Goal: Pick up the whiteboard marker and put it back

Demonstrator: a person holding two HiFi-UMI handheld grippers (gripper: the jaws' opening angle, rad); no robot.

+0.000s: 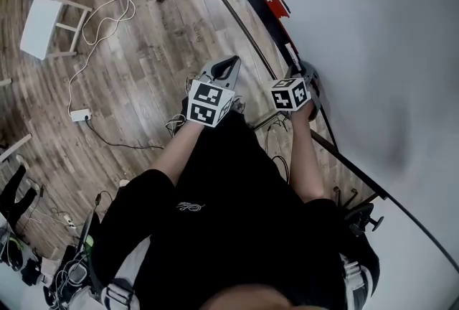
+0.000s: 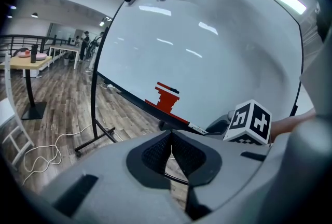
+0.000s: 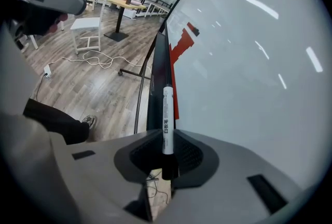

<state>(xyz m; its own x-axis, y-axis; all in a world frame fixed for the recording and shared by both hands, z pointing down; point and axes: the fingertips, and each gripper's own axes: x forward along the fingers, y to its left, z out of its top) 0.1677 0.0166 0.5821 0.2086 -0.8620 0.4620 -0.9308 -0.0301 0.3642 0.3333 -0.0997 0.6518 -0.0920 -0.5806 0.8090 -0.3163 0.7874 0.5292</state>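
right gripper clamps the whiteboard marker by its dark end; the long axis runs straight ahead from the jaws, in line with the tray ledge; left gripper, closed and empty, is farther off

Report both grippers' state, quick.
Left gripper: shut, nothing between its jaws.
Right gripper: shut on the whiteboard marker.
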